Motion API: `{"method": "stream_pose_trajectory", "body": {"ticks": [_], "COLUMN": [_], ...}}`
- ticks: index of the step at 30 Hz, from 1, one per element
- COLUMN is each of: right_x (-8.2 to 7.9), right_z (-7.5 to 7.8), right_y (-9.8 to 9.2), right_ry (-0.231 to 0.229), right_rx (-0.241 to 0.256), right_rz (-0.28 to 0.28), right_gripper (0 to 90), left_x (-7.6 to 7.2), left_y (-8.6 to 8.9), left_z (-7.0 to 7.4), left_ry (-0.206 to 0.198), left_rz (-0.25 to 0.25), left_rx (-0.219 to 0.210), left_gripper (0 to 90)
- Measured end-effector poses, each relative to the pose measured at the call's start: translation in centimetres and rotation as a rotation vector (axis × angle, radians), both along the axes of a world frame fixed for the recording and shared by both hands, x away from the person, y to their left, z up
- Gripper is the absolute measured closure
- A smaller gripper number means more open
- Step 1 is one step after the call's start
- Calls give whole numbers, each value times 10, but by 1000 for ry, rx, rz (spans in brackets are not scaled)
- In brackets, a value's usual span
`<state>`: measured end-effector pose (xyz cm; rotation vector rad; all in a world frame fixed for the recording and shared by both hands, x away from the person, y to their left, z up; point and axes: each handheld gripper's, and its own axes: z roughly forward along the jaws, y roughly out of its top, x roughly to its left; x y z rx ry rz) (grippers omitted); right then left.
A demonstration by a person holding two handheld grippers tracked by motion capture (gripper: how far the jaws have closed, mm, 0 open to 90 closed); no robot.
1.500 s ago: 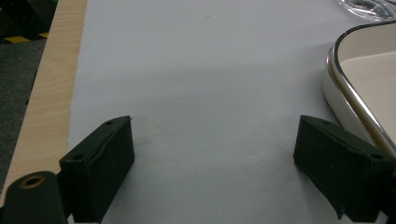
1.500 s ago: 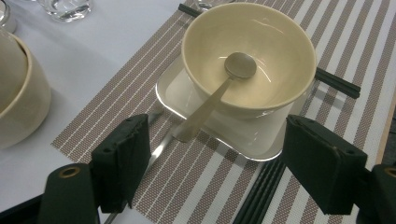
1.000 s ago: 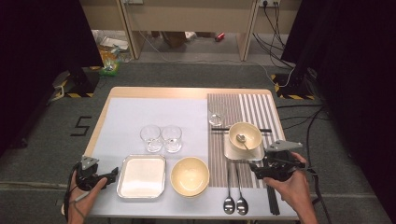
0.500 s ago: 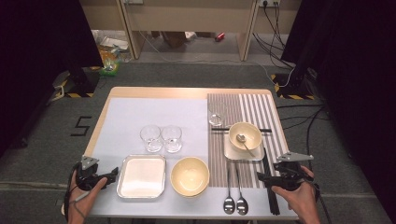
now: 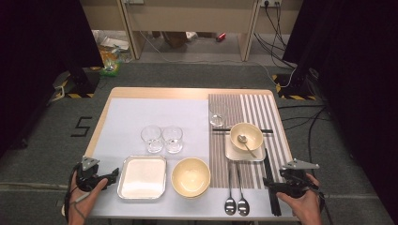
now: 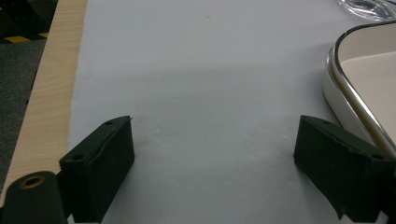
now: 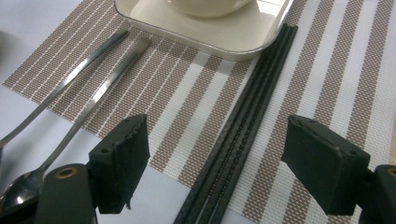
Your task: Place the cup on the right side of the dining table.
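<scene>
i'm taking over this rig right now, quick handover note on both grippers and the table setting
Right gripper: open, empty, jaws either side of the black chopsticks on the striped mat.
Left gripper: open, empty, beside the metal tray.
Done: small bowl with spoon sits on its square plate.
Left, probably: grip the chopsticks; the two spoons, yellow bowl and glasses are untouched.

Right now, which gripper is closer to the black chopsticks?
Right. The right gripper hangs open just over the chopsticks on the striped mat; the left gripper sits across the table, beside the metal tray.
</scene>
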<state>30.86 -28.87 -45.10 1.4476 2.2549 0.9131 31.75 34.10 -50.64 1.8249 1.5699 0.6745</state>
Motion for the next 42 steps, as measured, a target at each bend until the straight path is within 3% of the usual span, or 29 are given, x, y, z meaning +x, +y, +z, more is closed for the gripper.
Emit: {"method": "stream_pose_trajectory", "body": {"ticks": [7, 15, 22, 29, 37, 42], "right_x": [-5, -11, -18, -18, -24, -27], "right_z": [-6, -12, -21, -31, -36, -38], "right_y": [-7, -7, -6, -1, 5, 5], "right_ry": [-12, -17, -28, -3, -53, -73], "right_rx": [0, -10, 11, -19, -72, -66], "right_rz": [-32, -33, -26, -15, -5, -13], "right_gripper": [229, 226, 223, 215, 201, 199], "left_x": [0, 0, 0, 0, 0, 0], "left_y": [0, 0, 0, 0, 0, 0], "left_z": [0, 0, 0, 0, 0, 0], "left_ry": [4, 3, -1, -1, -1, -1], "left_rz": [-2, -2, 0, 0, -1, 0], "left_rx": [0, -1, 0, -1, 0, 0], "left_gripper": [112, 112, 112, 112, 113, 113]}}
